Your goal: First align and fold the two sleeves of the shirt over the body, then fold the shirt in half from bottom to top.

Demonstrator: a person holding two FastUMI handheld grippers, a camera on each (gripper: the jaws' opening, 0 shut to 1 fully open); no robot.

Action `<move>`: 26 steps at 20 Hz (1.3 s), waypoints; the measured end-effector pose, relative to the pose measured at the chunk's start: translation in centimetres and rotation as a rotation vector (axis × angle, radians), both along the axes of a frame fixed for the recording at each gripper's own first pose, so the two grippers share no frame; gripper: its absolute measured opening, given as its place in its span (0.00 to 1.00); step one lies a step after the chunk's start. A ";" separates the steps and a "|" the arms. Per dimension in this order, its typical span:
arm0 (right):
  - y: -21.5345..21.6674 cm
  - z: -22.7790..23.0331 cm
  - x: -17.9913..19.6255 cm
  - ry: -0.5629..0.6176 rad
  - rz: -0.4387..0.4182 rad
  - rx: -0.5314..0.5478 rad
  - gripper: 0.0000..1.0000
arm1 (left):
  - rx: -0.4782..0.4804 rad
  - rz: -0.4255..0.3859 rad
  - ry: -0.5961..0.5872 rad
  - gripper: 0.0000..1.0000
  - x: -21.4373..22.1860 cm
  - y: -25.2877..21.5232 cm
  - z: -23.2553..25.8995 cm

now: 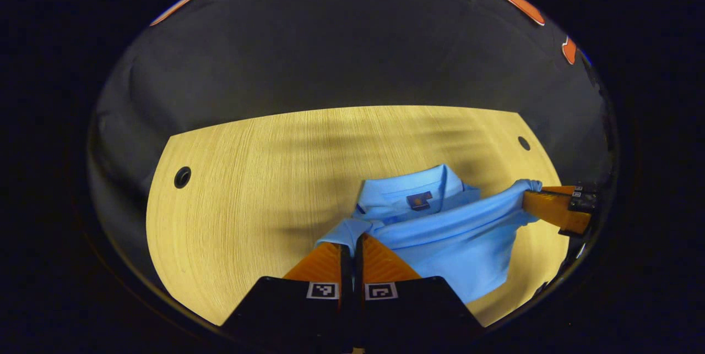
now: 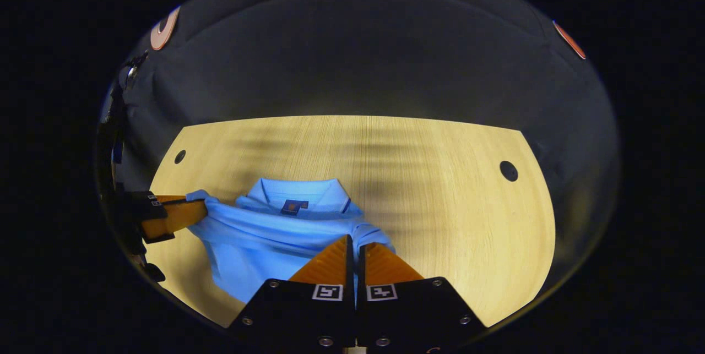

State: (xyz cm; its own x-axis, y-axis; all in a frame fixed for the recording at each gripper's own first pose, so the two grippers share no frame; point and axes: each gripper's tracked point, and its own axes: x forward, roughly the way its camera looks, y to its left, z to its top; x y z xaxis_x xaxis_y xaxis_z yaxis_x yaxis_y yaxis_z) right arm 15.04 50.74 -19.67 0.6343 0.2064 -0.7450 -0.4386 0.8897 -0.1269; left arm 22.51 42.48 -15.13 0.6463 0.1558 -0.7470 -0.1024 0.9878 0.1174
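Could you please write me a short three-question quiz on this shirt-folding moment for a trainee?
1. True or false: the light blue polo shirt lies flat and untouched on the wooden table.
2. Which part of the shirt faces the far edge of the table: A) the hem, B) the collar, C) a cuff?
3. Fill in: the left gripper and the right gripper each have their jaws closed on an ______ of the shirt's fabric.

Key: 1. False; both grippers pinch it and hold the fabric stretched between them. 2. B. 3. edge.
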 end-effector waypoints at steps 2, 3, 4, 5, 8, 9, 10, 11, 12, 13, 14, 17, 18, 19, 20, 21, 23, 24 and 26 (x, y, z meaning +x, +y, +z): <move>-0.3 -0.7 0.2 0.026 -0.014 0.004 0.05 | 0.008 -0.004 -0.003 0.08 0.4 0.4 -0.4; -0.5 -0.7 0.5 0.021 -0.025 0.002 0.09 | 0.011 -0.003 -0.010 0.11 0.7 0.6 -0.7; -0.4 -0.7 0.9 0.014 -0.035 0.004 0.13 | 0.010 -0.006 -0.017 0.14 0.7 0.6 -0.6; -0.4 -0.7 1.1 0.013 -0.045 0.010 0.14 | 0.010 -0.010 -0.020 0.18 0.7 0.5 -0.5; -0.5 -0.2 0.6 0.029 -0.060 0.027 0.39 | -0.008 -0.020 -0.032 0.57 0.8 -0.1 0.1; -0.9 0.1 0.4 0.022 -0.061 0.022 0.59 | -0.016 -0.024 -0.048 0.71 0.7 -0.4 0.5; -1.2 0.7 0.2 0.013 -0.062 0.015 0.79 | -0.010 -0.024 -0.064 0.85 0.6 -0.5 1.2; -1.2 1.2 0.0 0.004 -0.060 0.018 0.99 | 0.008 -0.021 -0.085 0.99 0.6 -0.4 1.9; -1.2 1.9 -0.3 -0.010 -0.060 0.028 1.00 | 0.036 -0.017 -0.114 1.00 0.5 -0.2 3.2; -1.2 2.9 -0.7 -0.025 -0.058 0.041 1.00 | 0.070 -0.018 -0.151 1.00 0.7 0.0 4.3; -1.2 3.8 -1.0 -0.041 -0.056 0.053 1.00 | 0.094 -0.028 -0.191 1.00 0.9 -0.1 5.6; -1.4 6.8 -2.6 -0.089 -0.044 0.081 0.99 | 0.141 -0.044 -0.276 1.00 0.0 -0.2 10.0; -1.5 7.9 -3.1 -0.111 -0.040 0.090 0.99 | 0.146 -0.042 -0.310 1.00 -0.6 -0.3 11.7; -1.6 9.0 -3.6 -0.138 -0.038 0.098 0.99 | 0.150 -0.042 -0.344 1.00 -1.4 -0.5 13.5; -1.8 10.2 -4.1 -0.168 -0.034 0.106 0.99 | 0.161 -0.037 -0.382 1.00 -2.1 -0.7 15.3; -1.8 11.4 -4.7 -0.198 -0.028 0.116 0.99 | 0.165 -0.036 -0.424 1.00 -2.6 -1.3 16.6; -2.1 13.8 -6.2 -0.259 -0.012 0.137 0.99 | 0.160 -0.037 -0.512 1.00 -4.6 -2.4 20.1; -2.3 14.9 -6.9 -0.291 -0.004 0.147 0.99 | 0.164 -0.036 -0.551 0.98 -5.7 -2.7 21.8; -2.7 16.7 -8.6 -0.347 0.016 0.157 0.99 | 0.168 -0.027 -0.625 1.00 -7.9 -3.3 24.3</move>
State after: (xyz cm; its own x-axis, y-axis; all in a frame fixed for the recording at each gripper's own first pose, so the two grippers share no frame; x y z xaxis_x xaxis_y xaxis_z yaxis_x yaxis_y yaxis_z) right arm 6.47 48.01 -2.96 0.8388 0.3130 -0.4454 -0.4078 0.9033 -0.1333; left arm 14.59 39.20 9.12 0.9568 0.2153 -0.1954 -0.1767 0.9643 0.1970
